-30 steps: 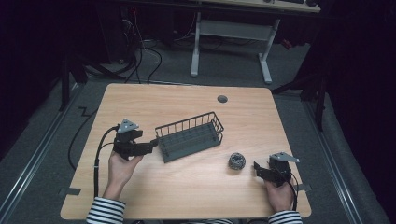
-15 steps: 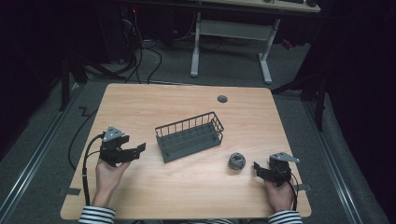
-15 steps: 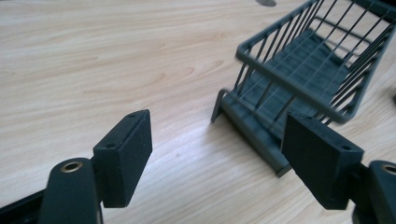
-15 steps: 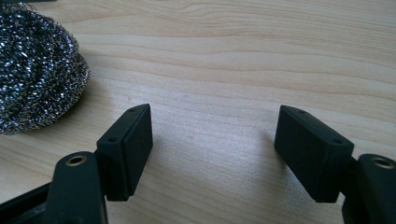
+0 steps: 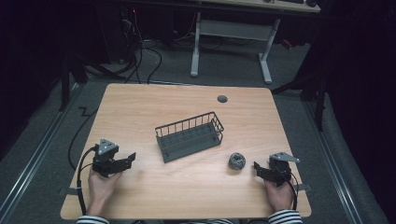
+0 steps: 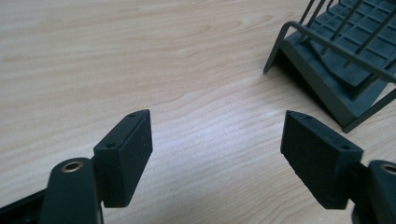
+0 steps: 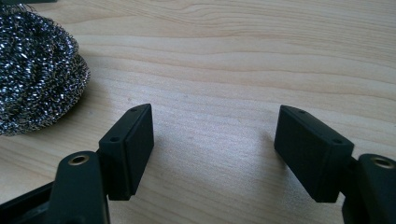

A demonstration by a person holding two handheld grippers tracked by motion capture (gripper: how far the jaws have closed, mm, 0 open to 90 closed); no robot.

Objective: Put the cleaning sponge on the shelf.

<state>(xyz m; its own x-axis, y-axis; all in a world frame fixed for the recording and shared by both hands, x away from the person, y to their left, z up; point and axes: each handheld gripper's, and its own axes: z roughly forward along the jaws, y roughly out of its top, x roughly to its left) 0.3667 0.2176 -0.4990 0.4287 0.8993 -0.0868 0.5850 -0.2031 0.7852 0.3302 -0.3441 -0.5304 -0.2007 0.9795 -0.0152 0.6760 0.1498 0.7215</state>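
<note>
Showing wooden table [image 5: 140, 112], dark room

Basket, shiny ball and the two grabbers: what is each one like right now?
wire basket: upright, nothing in it, on the table.
steel wool ball: on the table, untouched.
left gripper: jaws open, nothing between them.
right gripper: jaws open, beside the ball, not touching.
</note>
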